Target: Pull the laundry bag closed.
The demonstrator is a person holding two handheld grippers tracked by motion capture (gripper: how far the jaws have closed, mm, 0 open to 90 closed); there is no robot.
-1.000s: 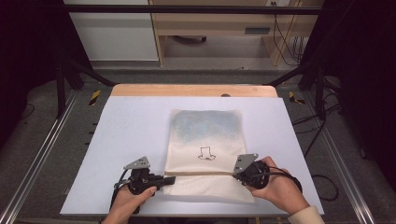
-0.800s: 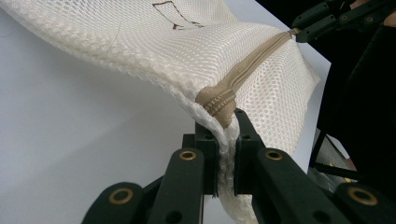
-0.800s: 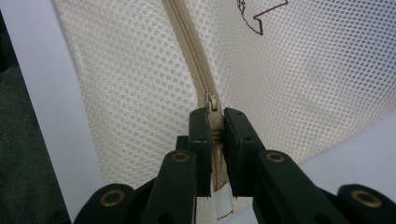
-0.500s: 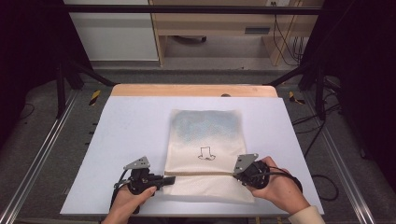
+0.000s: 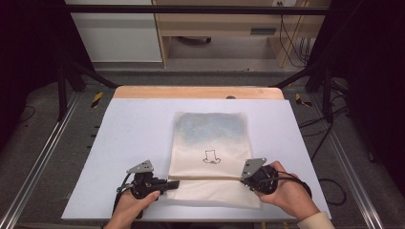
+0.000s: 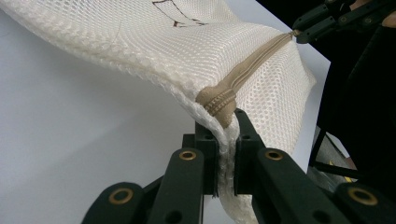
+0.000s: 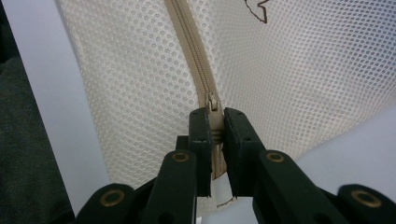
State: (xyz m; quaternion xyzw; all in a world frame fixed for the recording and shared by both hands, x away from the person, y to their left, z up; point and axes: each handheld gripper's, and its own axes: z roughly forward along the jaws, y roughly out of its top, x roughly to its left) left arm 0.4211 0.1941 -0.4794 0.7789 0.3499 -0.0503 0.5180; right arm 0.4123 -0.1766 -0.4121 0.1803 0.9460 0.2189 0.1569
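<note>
Broad white-topped bench (image 5: pixel 129 143) with a wooden strip along its far edge, bare on the left half and along the far side, so plenty of open room there for sliding or spreading. Lying flat near the middle of the near edge, a cream mesh zip bag (image 5: pixel 210 143) with a bluish patch at its far end and a small black drawing at its centre; near end just short of the bench's near edge, little margin left there. Running across the bag parallel to the near edge, a beige zipper (image 6: pixel 243 74), pinned at both ends, likely to keep it taut for opening. Left tool (image 6: pixel 226 154) clenched on the bag's fabric at the zipper's closed end, lifting that corner slightly off the bench, probably as an anchor. Right tool (image 7: pixel 215 149) clenched on the small zipper slider (image 7: pixel 213 105) and its tape at the bag's right side, set to draw along the teeth toward the left tool.
</note>
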